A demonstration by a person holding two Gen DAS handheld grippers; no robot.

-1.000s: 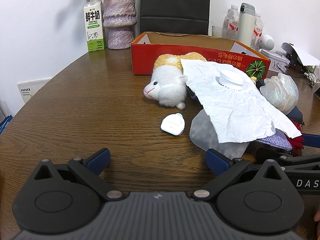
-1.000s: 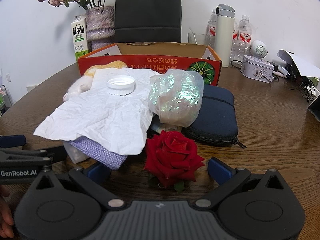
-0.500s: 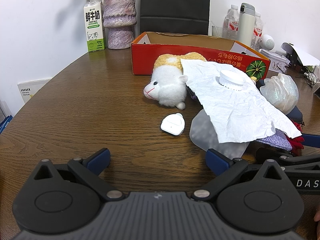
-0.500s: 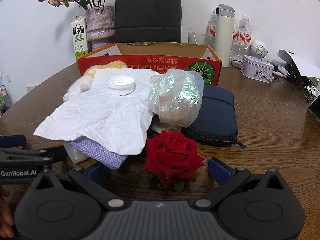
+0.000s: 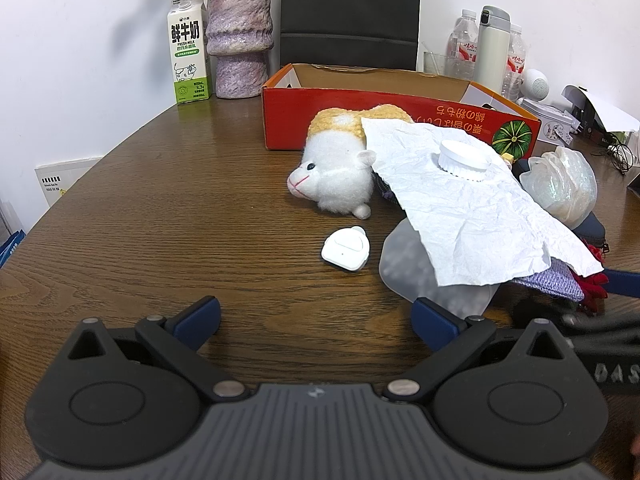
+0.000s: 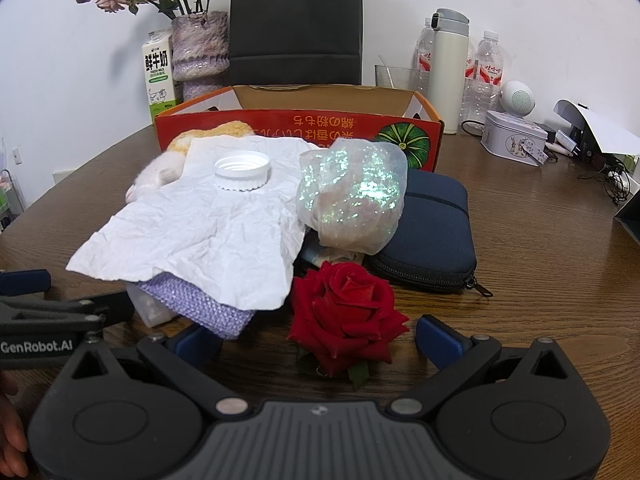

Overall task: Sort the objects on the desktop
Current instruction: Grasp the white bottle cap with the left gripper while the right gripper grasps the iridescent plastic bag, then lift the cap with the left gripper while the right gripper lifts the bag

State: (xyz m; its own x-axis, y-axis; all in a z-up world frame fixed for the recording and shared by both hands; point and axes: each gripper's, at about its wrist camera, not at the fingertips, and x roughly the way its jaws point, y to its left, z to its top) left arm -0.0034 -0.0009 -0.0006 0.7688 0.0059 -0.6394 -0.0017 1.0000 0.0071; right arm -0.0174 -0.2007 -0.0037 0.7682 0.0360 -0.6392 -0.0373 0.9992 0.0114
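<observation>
A pile lies on the wooden table before an open red cardboard box (image 5: 360,120) (image 6: 280,128). Crumpled white paper (image 5: 472,216) (image 6: 208,232) carries a white lid (image 5: 464,159) (image 6: 242,171) and covers a plush lamb (image 5: 336,184) and a purple knitted piece (image 6: 204,308). A white earbud case (image 5: 346,248) lies in front of my open left gripper (image 5: 316,316). A red rose (image 6: 348,312) sits between the fingers of my open right gripper (image 6: 320,340), untouched. A glittery bag (image 6: 356,200) leans on a dark blue pouch (image 6: 436,232).
At the back stand a milk carton (image 5: 188,52), a purple vase (image 5: 240,40) with dried flowers, a black bag (image 6: 296,24), a thermos (image 6: 450,68), water bottles, a glass and a tin (image 6: 512,136). Cables lie at the far right. A frosted plastic piece (image 5: 420,272) pokes from under the paper.
</observation>
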